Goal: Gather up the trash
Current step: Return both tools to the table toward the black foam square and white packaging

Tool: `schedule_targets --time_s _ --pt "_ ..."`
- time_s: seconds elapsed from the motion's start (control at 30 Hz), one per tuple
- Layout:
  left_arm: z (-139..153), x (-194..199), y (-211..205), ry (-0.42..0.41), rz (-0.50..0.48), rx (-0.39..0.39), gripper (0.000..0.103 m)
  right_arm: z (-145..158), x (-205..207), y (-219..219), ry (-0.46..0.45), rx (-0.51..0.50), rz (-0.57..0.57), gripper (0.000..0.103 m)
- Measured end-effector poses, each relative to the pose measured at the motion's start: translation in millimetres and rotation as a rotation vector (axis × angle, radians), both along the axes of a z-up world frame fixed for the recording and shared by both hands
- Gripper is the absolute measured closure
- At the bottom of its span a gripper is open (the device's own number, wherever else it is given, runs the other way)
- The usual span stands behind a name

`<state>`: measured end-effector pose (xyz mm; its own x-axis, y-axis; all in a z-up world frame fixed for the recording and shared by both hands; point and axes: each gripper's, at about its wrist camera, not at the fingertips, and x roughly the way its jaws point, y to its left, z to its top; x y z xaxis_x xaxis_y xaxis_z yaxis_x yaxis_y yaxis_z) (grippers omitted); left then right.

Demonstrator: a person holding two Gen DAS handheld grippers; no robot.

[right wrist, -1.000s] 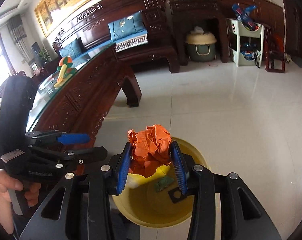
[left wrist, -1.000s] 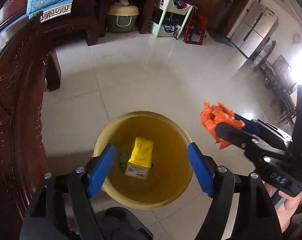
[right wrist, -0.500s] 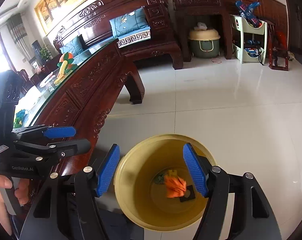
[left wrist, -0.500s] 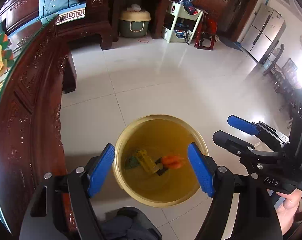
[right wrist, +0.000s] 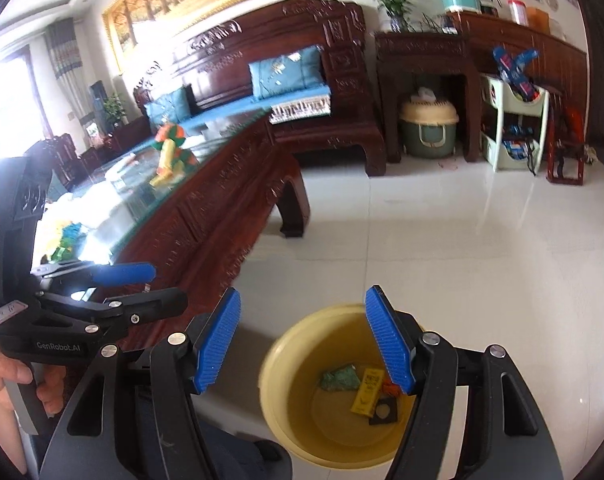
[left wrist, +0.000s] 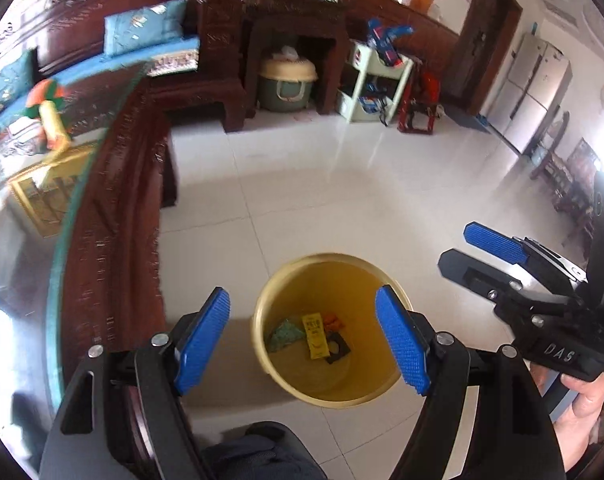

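The left gripper (left wrist: 302,340) has its blue fingers (left wrist: 399,344) spread wide with nothing between them. The right gripper (right wrist: 302,342) is likewise released and empty, its fingers (right wrist: 387,344) parted over the floor. Both point downward above the yellow bin (left wrist: 276,280), which fits a drop-off stance: the mouth of the bin sits framed between each pair of fingers, so anything let go from here would fall inside.

The collected trash lies at the bottom of the bin: a yellow carton (left wrist: 315,336) lying flat, a crumpled green wrapper (left wrist: 286,332) just beside it, a crumpled orange paper ball (left wrist: 333,320) on its other side, and a small dark square piece (left wrist: 335,347) touching the carton's lower end. They are clustered near the middle, which suggests drops from straight above.

The bin stands on the pale tiled floor (left wrist: 321,184), close to the carved dark-wood bench (right wrist: 206,216), probably so trash from its glass top is a short carry. On that top more colourful items (right wrist: 170,152) remain; whether they are trash I cannot tell.
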<state>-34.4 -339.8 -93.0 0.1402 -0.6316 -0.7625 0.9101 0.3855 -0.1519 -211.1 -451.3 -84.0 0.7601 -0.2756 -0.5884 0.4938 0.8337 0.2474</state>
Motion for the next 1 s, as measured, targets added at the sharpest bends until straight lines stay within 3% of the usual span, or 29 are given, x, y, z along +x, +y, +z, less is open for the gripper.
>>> schedule_targets --time_s 0.17,0.4,0.6,0.77,1.0 --pt "29.5 10.1 60.6 -0.096 0.128 -0.060 0.025 27.7 12.3 38.3 -0.109 -0.048 0.087 0.038" --pt "64.7 37.2 168.0 -0.252 0.402 -0.100 0.010 56.9 50.1 104.0 -0.247 -0.099 0.247 0.014" --pt "70.7 72.6 245.3 -0.280 0.602 -0.109 0.007 71.1 81.5 154.5 -0.265 -0.111 0.354 0.010" --pt "67.2 90.0 287.9 -0.234 0.651 -0.141 0.007 85.9 83.2 180.9 -0.259 -0.122 0.358 0.009" --pt "60.8 85.4 311.4 -0.257 0.672 -0.152 0.006 93.1 87.7 221.1 -0.252 -0.133 0.396 0.009"
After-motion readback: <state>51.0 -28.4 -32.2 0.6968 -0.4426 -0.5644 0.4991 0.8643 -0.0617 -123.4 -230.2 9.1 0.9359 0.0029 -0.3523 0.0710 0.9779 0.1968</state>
